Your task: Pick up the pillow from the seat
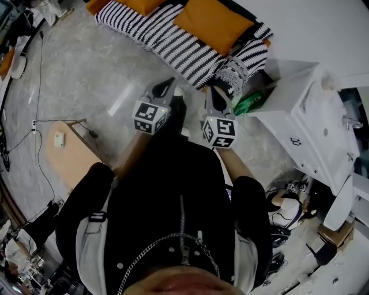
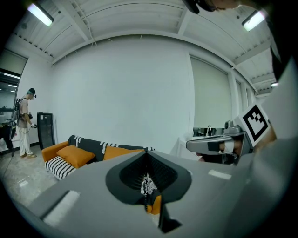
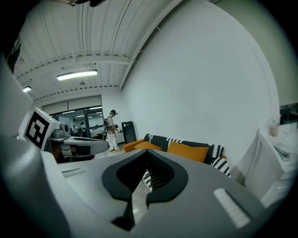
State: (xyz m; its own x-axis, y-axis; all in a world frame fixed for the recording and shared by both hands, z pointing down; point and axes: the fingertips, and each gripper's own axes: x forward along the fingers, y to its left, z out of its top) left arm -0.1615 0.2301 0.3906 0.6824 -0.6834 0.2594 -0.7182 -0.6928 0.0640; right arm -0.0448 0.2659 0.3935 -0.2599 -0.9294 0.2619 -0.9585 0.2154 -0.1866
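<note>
An orange pillow (image 1: pixel 212 23) lies on the sofa seat (image 1: pixel 173 43), which has a black-and-white striped cover. A second orange pillow (image 1: pixel 140 4) sits further left on it. My left gripper (image 1: pixel 169 83) and right gripper (image 1: pixel 212 92) are held side by side above the floor, short of the sofa and pointing at it. Both are shut with nothing in them. The left gripper view looks past the left gripper (image 2: pixel 146 152) to the pillow (image 2: pixel 74 155) ahead at the left. Beyond the right gripper (image 3: pixel 148 151) in its own view lies the pillow (image 3: pixel 188 151).
A white cabinet (image 1: pixel 311 121) stands right of the sofa, with a green item (image 1: pixel 249 102) on the floor beside it. A wooden board (image 1: pixel 69 155) lies at my left. Another person (image 2: pixel 23 123) stands far off near a black cabinet (image 2: pixel 45 128).
</note>
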